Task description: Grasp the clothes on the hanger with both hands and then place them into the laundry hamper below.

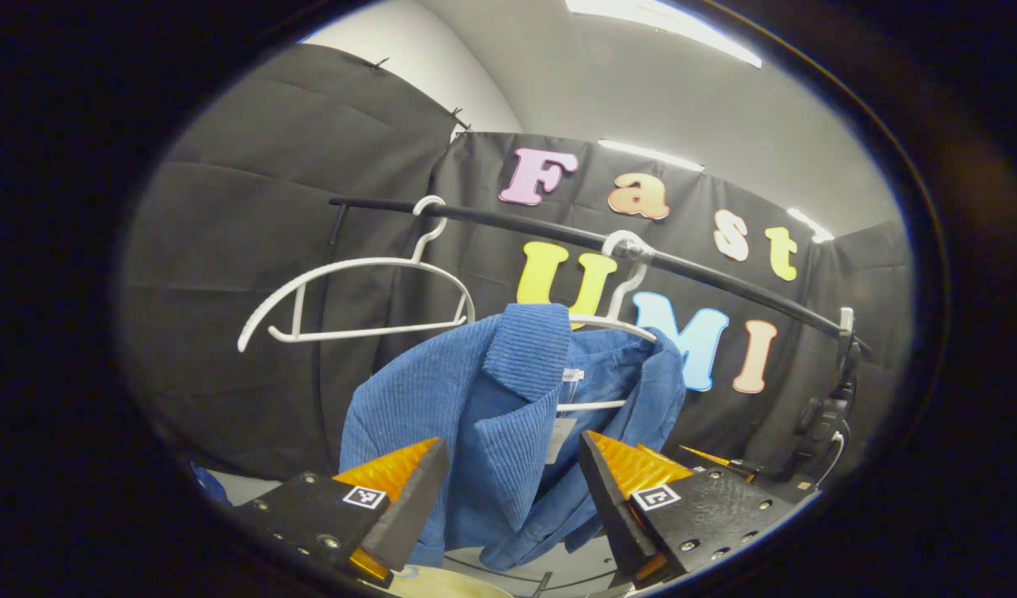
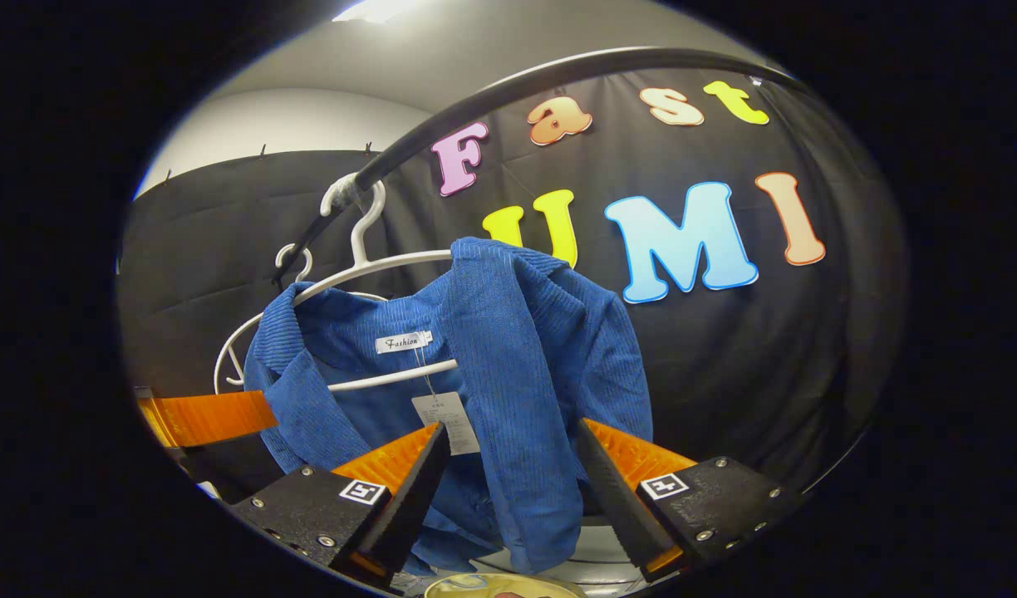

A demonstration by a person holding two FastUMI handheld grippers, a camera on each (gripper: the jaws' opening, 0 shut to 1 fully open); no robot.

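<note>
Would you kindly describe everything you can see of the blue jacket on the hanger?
The blue jacket looks like ribbed corduroy, with a wide collar, a white neck label and a paper tag hanging inside. It hangs open on a white hanger hooked on the black rail, one side bunched high over the hanger's shoulder. Each gripper, left and right, is open, its fingers either side of a front panel, not visibly pressing.
</note>
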